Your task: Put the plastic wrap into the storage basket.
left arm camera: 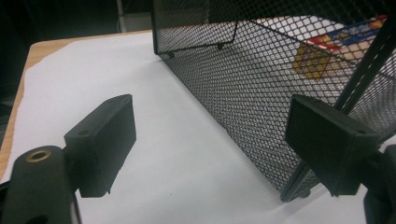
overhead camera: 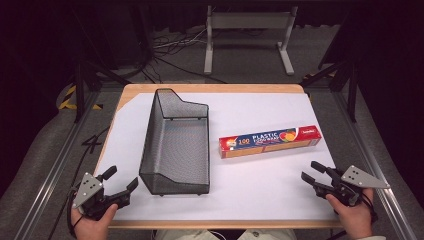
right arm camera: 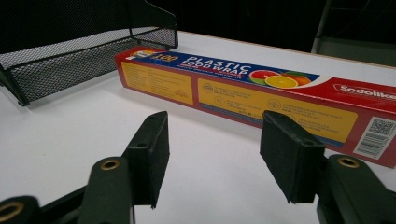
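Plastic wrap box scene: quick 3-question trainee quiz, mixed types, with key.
1. True or false: the plastic wrap box lies inside the mesh basket.
2. Which gripper is nearer the box? A) left gripper B) right gripper
3. Fill in: both grippers' jaws are ____, with nothing between them.

Key: 1 false, the box lies flat on the white sheet beside the basket. 2 B. 3 open.

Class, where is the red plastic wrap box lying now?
In the high view, the red plastic wrap box lies flat on the white sheet, right of the black mesh basket, beyond the right gripper.
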Action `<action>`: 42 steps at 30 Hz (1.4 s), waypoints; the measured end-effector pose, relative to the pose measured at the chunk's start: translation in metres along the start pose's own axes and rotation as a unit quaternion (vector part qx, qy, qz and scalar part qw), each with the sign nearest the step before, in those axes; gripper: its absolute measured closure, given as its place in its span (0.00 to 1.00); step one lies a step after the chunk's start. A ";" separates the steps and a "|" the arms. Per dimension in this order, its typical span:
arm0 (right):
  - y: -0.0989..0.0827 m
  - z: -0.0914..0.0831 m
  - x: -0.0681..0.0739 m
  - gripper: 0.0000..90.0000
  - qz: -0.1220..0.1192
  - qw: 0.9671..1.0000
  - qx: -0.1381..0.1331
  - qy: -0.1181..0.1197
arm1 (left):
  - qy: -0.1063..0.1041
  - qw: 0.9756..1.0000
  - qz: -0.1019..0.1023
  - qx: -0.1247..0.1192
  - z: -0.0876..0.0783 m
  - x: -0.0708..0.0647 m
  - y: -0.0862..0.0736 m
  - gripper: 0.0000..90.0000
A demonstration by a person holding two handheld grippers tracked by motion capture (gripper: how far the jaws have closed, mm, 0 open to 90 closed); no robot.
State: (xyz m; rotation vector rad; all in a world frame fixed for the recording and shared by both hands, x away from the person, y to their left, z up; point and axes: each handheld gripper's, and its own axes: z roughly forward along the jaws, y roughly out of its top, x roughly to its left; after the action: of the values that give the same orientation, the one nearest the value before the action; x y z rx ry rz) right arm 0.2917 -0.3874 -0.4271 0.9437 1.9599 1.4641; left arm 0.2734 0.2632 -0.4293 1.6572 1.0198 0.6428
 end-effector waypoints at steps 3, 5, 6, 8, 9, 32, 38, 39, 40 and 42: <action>0.001 0.000 0.000 0.49 -0.004 1.000 0.000 0.000 | -0.001 1.000 -0.002 0.001 0.001 0.000 0.000 0.19; 0.001 0.001 0.001 0.52 -0.009 1.000 0.003 0.004 | -0.002 1.000 -0.002 0.001 0.001 0.000 0.000 0.19; 0.001 0.002 0.002 0.55 -0.012 1.000 0.004 0.012 | -0.002 1.000 0.000 0.002 0.002 0.000 0.000 0.19; 0.002 0.004 0.003 0.57 -0.015 1.000 0.005 0.019 | -0.001 1.000 -0.002 0.001 0.002 0.000 0.000 0.19; 0.002 0.006 0.004 0.58 -0.021 0.999 0.005 0.029 | -0.002 1.000 -0.002 0.001 0.002 0.000 0.000 0.19; 0.066 0.059 0.044 0.67 -0.031 0.985 0.060 0.156 | -0.002 1.000 0.007 0.007 0.003 -0.001 -0.001 0.19; 0.078 0.074 0.050 0.80 -0.036 0.979 0.081 0.184 | -0.001 1.000 0.007 0.009 0.003 -0.002 -0.001 0.19; 0.080 0.076 0.051 0.84 -0.037 0.978 0.086 0.187 | 0.000 1.000 0.008 0.010 0.002 -0.002 -0.001 0.19; 0.082 0.078 0.051 0.89 -0.037 0.976 0.094 0.191 | 0.001 1.000 0.009 0.011 0.002 -0.002 -0.001 0.20; 0.086 0.085 0.050 0.97 -0.036 0.973 0.106 0.200 | 0.001 1.000 0.010 0.011 0.002 -0.003 -0.001 0.20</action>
State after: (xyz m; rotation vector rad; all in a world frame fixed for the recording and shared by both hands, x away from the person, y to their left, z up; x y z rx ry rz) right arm 0.3430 -0.2822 -0.3685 0.6911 2.4527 1.5161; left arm 0.2731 0.2603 -0.4310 1.6878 1.0167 0.6485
